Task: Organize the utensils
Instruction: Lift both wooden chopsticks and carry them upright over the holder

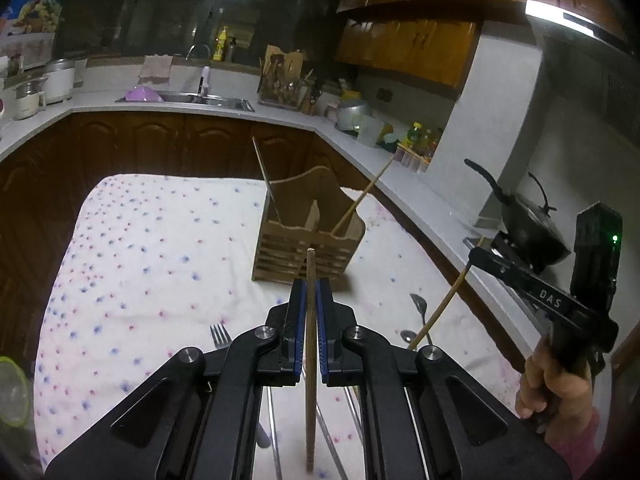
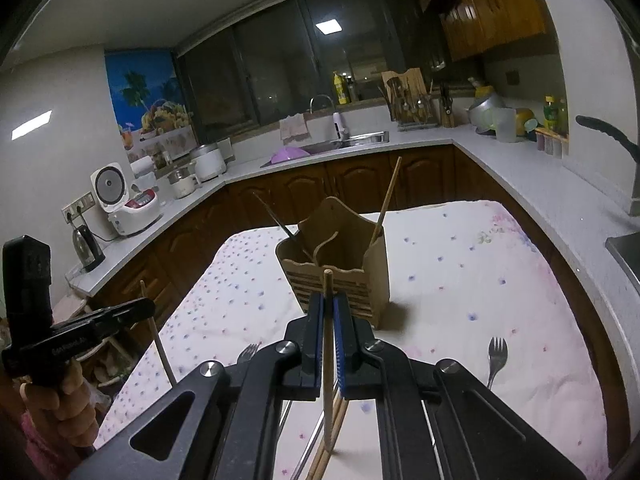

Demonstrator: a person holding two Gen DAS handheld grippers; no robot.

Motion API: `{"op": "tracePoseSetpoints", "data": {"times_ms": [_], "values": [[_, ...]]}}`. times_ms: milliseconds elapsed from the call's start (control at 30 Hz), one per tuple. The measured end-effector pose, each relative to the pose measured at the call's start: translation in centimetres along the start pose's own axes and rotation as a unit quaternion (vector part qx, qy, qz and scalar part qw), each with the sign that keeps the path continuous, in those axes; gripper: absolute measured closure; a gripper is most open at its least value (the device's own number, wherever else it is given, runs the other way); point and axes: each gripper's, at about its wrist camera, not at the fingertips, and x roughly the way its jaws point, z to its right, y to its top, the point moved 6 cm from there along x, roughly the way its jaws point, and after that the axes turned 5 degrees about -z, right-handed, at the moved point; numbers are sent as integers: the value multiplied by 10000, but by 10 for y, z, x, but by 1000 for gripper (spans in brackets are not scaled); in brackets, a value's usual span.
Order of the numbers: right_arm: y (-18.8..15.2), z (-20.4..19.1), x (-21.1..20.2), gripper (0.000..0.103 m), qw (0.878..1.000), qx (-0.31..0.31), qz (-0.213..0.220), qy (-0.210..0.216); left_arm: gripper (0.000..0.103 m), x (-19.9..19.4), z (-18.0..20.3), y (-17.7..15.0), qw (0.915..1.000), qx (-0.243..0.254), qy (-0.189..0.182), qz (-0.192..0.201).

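A wooden utensil holder (image 1: pixel 308 236) (image 2: pixel 340 272) stands on the flowered cloth; a metal chopstick leans in its left part and a wooden one in its right. My left gripper (image 1: pixel 311 286) is shut on a wooden chopstick (image 1: pixel 310 360), held upright just in front of the holder. My right gripper (image 2: pixel 329 300) is shut on another wooden chopstick (image 2: pixel 328 360), also just before the holder. A fork (image 1: pixel 219 336) and two spoons (image 1: pixel 418 312) lie on the cloth; another fork (image 2: pixel 496 360) lies to the right. More chopsticks (image 2: pixel 320 452) lie under the grippers.
The table with the flowered cloth (image 1: pixel 152 264) stands inside a U-shaped kitchen counter (image 1: pixel 360 140). A sink (image 1: pixel 188 98), rice cookers (image 2: pixel 124 196), a kettle (image 2: pixel 88 248) and a wok (image 1: pixel 528 224) sit on the counter. A green-rimmed lid (image 1: pixel 12 392) is at the left edge.
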Motion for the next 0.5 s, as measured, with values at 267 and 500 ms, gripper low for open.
{"op": "tracePoseSetpoints", "data": {"times_ms": [267,500], "values": [[12,1,-3,98,9998,18,184,-7,99,-4,-10,18,9994,-113,91,304],[33,1,-5,98,9992,-13,387,-62,99,-6,-17,44,9973,-233,140,689]]}}
